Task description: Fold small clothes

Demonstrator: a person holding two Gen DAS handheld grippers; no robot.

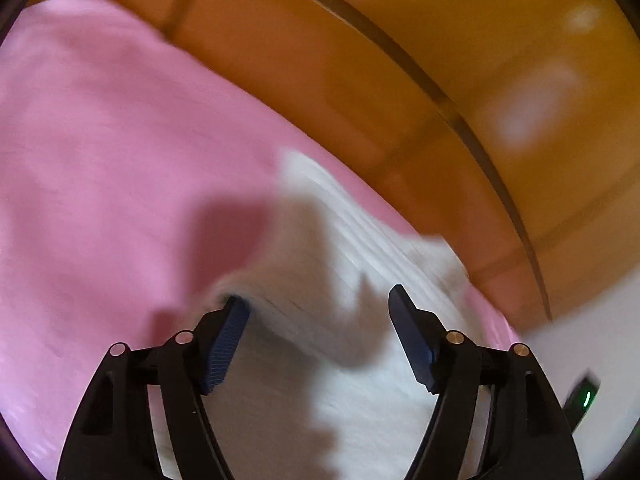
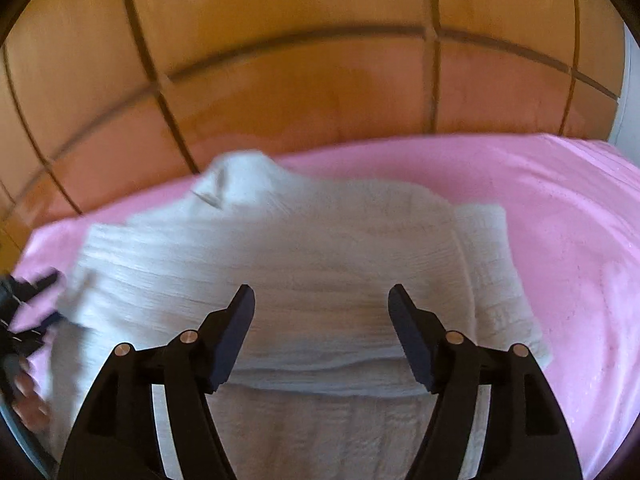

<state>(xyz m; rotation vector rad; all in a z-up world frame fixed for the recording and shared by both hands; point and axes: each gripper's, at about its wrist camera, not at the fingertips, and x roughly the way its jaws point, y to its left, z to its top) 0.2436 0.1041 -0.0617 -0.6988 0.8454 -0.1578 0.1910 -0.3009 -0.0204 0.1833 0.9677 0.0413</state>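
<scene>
A white ribbed garment (image 2: 300, 248) lies on a pink sheet (image 2: 560, 220), with a folded edge across it near my right fingers. My right gripper (image 2: 322, 292) hovers just above it, jaws wide apart and nothing between the pads. In the left wrist view the same white garment (image 1: 340, 232) is blurred. My left gripper (image 1: 320, 300) is open over it, and a fold of cloth brushes only the left pad (image 1: 228, 336). In the right wrist view the left gripper (image 2: 28, 304) is a dark blur at the garment's left edge, with a hand (image 2: 28, 396) behind it.
The pink sheet (image 1: 100, 160) lies on an orange-brown tiled floor (image 2: 300, 80) with dark grout lines. A pale wall (image 2: 630, 100) stands at the far right. A dark device with a green light (image 1: 586, 396) shows at the lower right of the left wrist view.
</scene>
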